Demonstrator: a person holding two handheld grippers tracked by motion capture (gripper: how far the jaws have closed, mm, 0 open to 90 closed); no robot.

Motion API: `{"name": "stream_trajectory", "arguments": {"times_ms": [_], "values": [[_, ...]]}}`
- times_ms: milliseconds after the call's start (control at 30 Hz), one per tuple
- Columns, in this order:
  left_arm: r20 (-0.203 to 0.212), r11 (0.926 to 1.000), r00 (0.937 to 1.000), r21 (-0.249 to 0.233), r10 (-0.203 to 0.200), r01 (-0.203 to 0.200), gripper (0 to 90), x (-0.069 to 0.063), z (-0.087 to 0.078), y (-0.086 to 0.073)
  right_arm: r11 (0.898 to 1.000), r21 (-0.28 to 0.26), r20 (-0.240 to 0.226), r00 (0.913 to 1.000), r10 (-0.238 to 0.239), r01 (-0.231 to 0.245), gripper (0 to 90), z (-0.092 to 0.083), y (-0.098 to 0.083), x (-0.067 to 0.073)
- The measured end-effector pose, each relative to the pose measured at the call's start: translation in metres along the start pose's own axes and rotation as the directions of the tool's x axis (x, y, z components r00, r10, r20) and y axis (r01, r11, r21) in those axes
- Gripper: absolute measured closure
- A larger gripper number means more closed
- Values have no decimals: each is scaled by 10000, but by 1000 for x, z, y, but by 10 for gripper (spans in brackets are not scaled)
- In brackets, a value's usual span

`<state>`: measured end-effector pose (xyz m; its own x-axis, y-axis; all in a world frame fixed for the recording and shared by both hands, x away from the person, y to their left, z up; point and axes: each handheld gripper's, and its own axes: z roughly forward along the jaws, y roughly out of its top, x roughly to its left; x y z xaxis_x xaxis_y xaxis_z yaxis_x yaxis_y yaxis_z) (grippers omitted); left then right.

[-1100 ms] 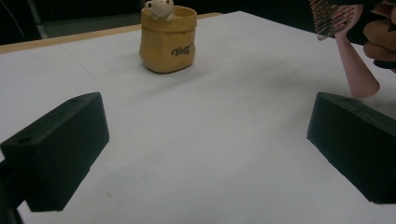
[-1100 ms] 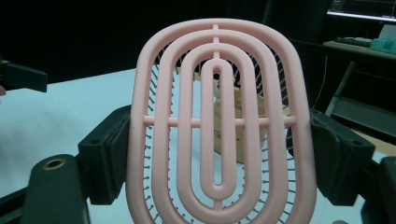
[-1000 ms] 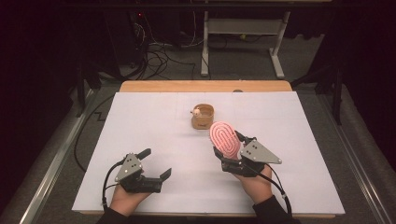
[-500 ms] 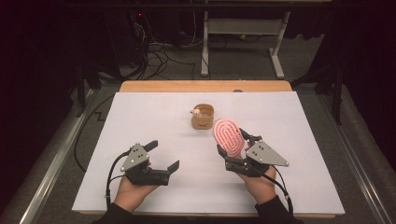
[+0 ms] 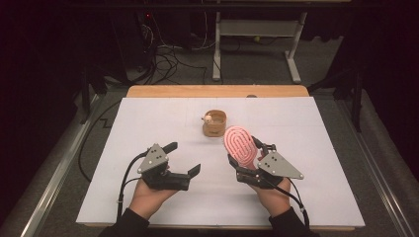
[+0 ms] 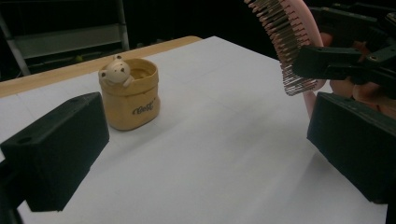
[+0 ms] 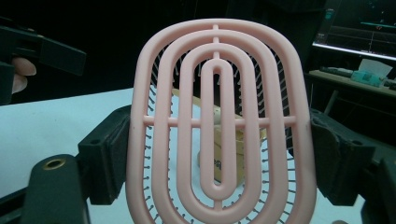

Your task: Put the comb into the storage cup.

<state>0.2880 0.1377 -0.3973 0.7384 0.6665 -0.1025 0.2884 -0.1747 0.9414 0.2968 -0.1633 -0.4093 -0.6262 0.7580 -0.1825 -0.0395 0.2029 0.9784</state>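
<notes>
My right gripper [image 5: 245,157] is shut on a pink oval hairbrush [image 5: 238,143], held tilted up above the white table with its ribbed back toward that gripper's camera [image 7: 217,126]. Its bristles [image 6: 280,42] face away, toward a small tan pot [image 5: 215,123] with a bear figure on its rim. In the right gripper view the pot [image 7: 233,158] shows through the brush's slots. My left gripper [image 5: 185,158] hovers open over the table at front left, with nothing between its jaws. The left gripper view has the pot [image 6: 130,95] ahead to the left and the brush at upper right.
A white sheet [image 5: 148,118] covers the table, with a wooden strip [image 5: 163,91] along its far edge. Beyond the table are a dark floor, cables [image 5: 163,64] and a white metal frame [image 5: 257,29].
My left gripper has risen off the table and shifted right and forward, still open. The right gripper and the brush have hardly moved.
</notes>
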Motion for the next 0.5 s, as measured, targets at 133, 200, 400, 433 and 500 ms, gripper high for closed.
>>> {"name": "stream_trajectory", "arguments": {"times_ms": [133,200,400,433,500], "values": [[209,10000,9998,81,2,-3,0,-3,6,4,10000,-41,5,10000,-52,52,203,1,-1,2],[233,9999,9997,101,24,-26,0,-4,8,5,9999,-13,-25,9999,-128,128,203,2,-1,4],[376,9999,9993,69,-78,76,0,-7,17,10,9997,41,-155,9996,-221,221,204,4,-2,8],[376,9999,9993,69,-78,76,0,-7,17,10,9997,41,-155,9996,-221,221,204,4,-2,8],[459,9999,9988,76,-151,148,0,-7,18,13,9997,92,-197,9996,-208,210,204,5,-2,9]]}}
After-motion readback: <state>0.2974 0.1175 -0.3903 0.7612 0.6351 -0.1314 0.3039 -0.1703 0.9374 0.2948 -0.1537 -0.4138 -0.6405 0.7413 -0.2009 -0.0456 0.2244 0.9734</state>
